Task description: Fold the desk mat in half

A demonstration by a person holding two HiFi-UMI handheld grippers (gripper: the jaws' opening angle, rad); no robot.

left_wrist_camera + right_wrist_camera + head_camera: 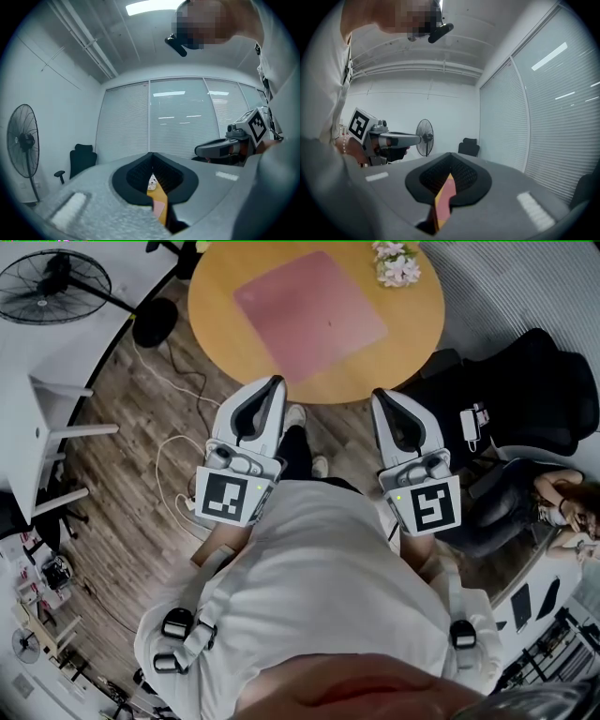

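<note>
A pink desk mat (309,313) lies flat and unfolded on the round wooden table (220,320). A white flower bunch (397,263) stands at the table's far right edge. My left gripper (276,382) and right gripper (379,395) are held level side by side, short of the table's near edge and pointing at it. Both are shut with nothing between the jaws. In the left gripper view only a thin slit between the jaws of the left gripper (152,154) shows the mat (160,204). In the right gripper view the right gripper (451,154) likewise shows a strip of the mat (445,197).
A floor fan (52,287) stands at the far left and a white stool (47,427) is left of me. White cables (169,456) trail over the wood floor. A black office chair (525,390) sits right of the table, with a seated person (553,502) beyond it.
</note>
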